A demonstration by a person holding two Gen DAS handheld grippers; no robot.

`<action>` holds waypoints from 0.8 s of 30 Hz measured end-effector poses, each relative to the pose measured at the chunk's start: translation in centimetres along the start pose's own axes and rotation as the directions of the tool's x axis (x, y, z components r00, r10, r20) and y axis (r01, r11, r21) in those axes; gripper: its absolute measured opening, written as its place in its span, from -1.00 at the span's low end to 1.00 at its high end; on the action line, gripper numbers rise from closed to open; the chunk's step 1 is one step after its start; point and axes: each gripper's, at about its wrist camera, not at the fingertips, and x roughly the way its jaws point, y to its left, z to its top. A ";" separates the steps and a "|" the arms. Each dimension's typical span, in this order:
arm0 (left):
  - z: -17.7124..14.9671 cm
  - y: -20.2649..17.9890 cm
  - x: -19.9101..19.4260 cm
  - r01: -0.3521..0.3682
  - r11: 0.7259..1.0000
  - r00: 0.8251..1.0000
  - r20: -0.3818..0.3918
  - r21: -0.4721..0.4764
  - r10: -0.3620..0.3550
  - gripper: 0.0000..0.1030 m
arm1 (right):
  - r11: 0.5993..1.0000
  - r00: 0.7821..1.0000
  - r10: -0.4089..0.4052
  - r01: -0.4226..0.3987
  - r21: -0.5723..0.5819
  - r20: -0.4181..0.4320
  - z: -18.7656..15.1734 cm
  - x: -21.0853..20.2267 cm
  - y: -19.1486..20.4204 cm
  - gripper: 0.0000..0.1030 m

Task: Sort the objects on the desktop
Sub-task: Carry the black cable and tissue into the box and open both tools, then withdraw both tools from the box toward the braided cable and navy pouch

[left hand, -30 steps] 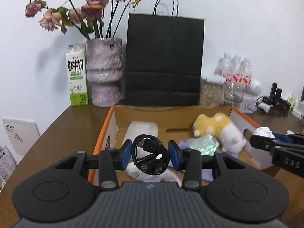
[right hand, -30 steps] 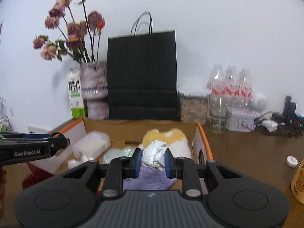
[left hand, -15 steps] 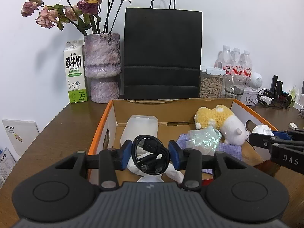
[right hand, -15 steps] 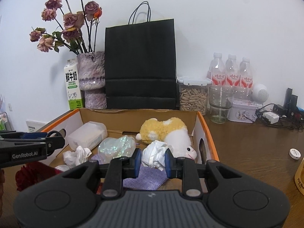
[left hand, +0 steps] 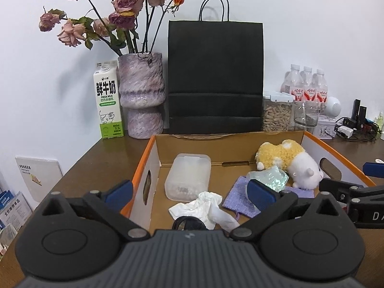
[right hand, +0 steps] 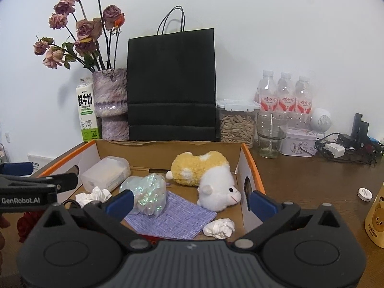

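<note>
An open cardboard box (left hand: 144, 165) (right hand: 252, 165) holds a plush toy (right hand: 206, 175), a shiny bag (right hand: 148, 192), a purple cloth (right hand: 172, 213) and a plastic container (left hand: 189, 177). My left gripper (left hand: 190, 190) hangs over the box's near left side, its jaws opening wide and nothing between them. The black cable (left hand: 188, 223) lies below it beside a white tissue (left hand: 206, 204), half hidden by the gripper body. My right gripper (right hand: 191, 203) is over the near right side, jaws opening and empty. A crumpled tissue (right hand: 219, 226) lies on the box floor beneath it.
Behind the box stand a black paper bag (left hand: 214, 76), a vase of dried roses (left hand: 141, 96), a milk carton (left hand: 108, 100), a seed jar (right hand: 237, 122), water bottles (right hand: 285, 93) and a glass (right hand: 271, 134). A tangle of cables (right hand: 340, 148) and a yellow bottle (right hand: 376, 218) sit right.
Both grippers opened wide. The cable dropped out of the left jaws into the box, and the crumpled tissue fell from the right jaws onto the box floor.
</note>
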 end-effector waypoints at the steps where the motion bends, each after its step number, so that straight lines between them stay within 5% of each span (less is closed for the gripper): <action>1: -0.1 0.0 0.1 -0.002 1.000 1.000 -0.003 0.002 0.002 1.00 | 1.000 1.000 0.000 0.000 0.000 -0.001 0.0 0.0 0.0 1.00; 24: 0.1 0.0 -0.4 -0.010 1.000 1.000 0.007 -0.008 0.010 1.00 | 1.000 1.000 0.006 -0.006 0.003 -0.001 0.2 -0.5 0.2 1.00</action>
